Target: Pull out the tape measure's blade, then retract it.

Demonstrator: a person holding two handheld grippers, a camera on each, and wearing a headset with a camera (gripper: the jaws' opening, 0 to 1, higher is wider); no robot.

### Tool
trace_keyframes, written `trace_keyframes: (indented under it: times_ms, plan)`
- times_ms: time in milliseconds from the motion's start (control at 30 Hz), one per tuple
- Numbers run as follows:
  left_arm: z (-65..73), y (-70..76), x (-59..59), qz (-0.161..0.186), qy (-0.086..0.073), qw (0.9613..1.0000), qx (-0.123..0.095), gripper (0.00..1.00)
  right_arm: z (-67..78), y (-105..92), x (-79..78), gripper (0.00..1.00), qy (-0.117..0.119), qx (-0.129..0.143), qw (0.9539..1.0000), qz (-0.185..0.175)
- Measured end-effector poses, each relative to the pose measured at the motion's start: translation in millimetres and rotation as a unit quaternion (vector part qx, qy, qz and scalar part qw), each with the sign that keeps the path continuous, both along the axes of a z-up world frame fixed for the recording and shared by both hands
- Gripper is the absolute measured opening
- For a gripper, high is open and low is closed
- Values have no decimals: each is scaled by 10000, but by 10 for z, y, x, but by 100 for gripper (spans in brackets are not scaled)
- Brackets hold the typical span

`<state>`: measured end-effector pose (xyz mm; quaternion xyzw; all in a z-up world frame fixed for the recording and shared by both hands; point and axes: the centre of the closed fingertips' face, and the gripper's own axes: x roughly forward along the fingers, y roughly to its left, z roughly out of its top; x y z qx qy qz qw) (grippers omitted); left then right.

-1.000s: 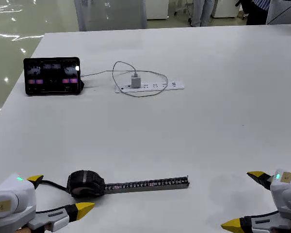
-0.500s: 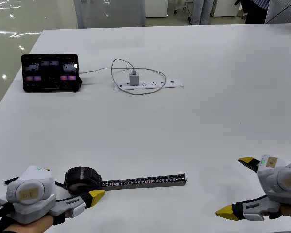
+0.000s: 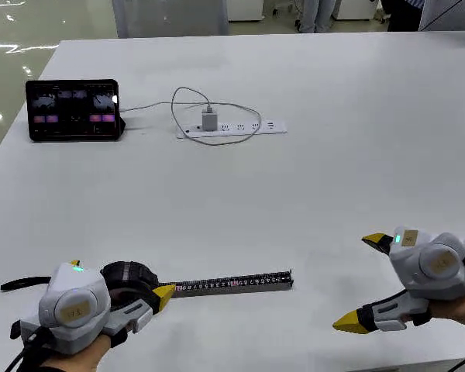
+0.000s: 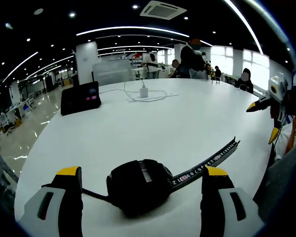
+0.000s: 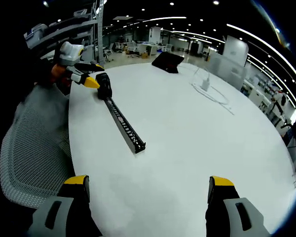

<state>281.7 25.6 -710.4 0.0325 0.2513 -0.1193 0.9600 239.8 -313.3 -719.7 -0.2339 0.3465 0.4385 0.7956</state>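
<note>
Although the blade (image 3: 232, 283) bears printed numbers, they are too small to read. The black tape measure (image 4: 138, 185) lies at lower left on the table (image 3: 333, 155), blade drawn out rightward. The left gripper (image 4: 141, 171) stands wide around it, not touching; the right gripper (image 3: 359, 281) is wide too, empty, lower right.

Setting: large open-plan lab-office. My white worktop (image 3: 349, 178), ceiling light strips (image 4: 128, 28), air-conditioning vent (image 4: 161, 9), glossy floor (image 3: 31, 31) (shelving racks (image 5: 79, 22) at one side).
</note>
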Motion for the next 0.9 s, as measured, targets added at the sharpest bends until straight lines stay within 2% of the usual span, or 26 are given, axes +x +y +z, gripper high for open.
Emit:
trace_keyframes:
  times_ms: [33, 133, 200, 300, 367, 433, 567, 700, 733, 767, 833, 900]
  plan:
    - [3, 11, 4, 90, 2, 9999, -115, 99, -7, 10, 17, 99, 6, -14, 10000, 28]
    - [32, 54, 33, 243, -111, 9994, -230, 99, -10, 75, 62, 99, 2, -55, 9999, 133]
    - [26, 55, 32, 289, -113, 9992, -235, 99, -9, 121, 76, 99, 24, -36, 9999, 167]
    - [-12, 56, 21, 356, -123, 9990, -225, 99, -61, 217, 103, 99, 193, 37, 9996, 210]
    - [-21, 50, 14, 387, -197, 9989, -151, 99, -82, 266, 112, 99, 244, 22, 9993, 270]
    - [-14, 21, 25, 417, -265, 9986, -178, 99, -121, 309, 120, 99, 302, -61, 9988, 391]
    - [31, -6, 85, 470, -386, 9981, -121, 99, -161, 381, 138, 99, 361, -197, 9971, 634]
    - [10, -33, 135, 524, -380, 9978, -158, 99, -169, 431, 173, 99, 261, -313, 9953, 878]
    - [-7, -24, 154, 484, -412, 9980, -40, 99, -180, 451, 168, 99, 289, -359, 9943, 964]
    - [-26, -4, 160, 513, -387, 9979, -41, 99, -192, 459, 168, 99, 292, -421, 9933, 1036]
    - [-74, 40, 138, 616, -305, 9974, -195, 99, -220, 491, 166, 99, 307, -545, 9906, 1217]
    - [-102, 85, 110, 642, -323, 9972, -190, 99, -238, 542, 182, 99, 319, -578, 9886, 1351]
